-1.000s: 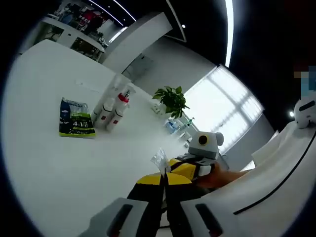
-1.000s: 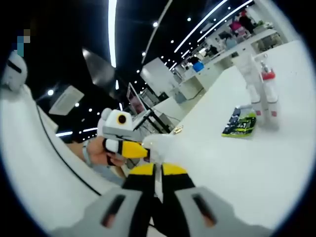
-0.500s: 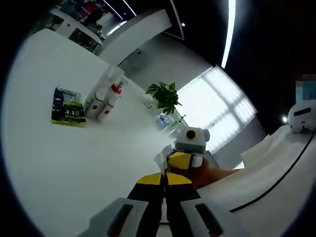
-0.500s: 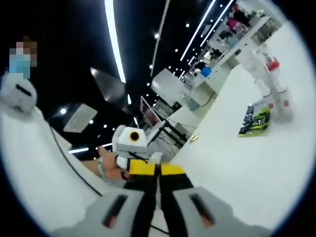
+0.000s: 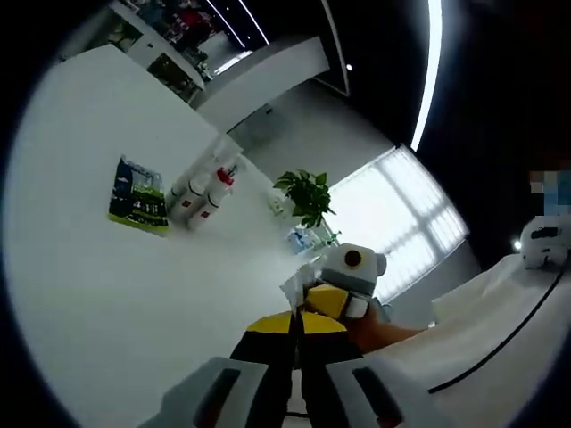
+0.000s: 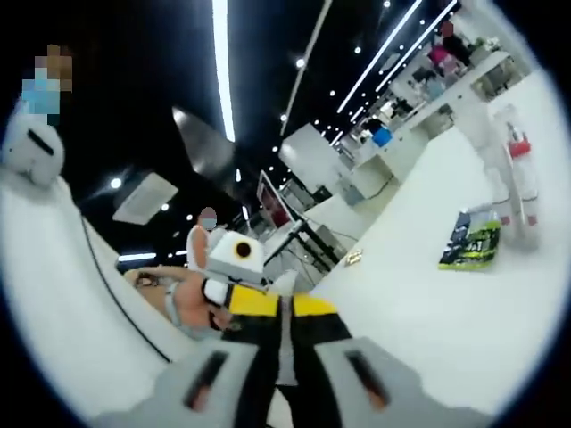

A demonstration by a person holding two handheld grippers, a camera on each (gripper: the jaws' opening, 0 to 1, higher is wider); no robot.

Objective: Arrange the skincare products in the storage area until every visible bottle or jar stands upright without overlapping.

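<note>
White table [image 5: 107, 294], green/blue sachet [image 5: 138, 196], white bottles w/ red caps [image 5: 207, 192], yellow/black grippers [image 5: 295, 323].

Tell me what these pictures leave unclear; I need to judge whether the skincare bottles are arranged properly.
- Bottles: left gripper view, too small to count or read; upright or not is unclear.
- Bottles, right gripper view: blurred near the edge.
- Green packet: print too small.
- Clear scrap by the left gripper tips: what it is cannot be told.
</note>
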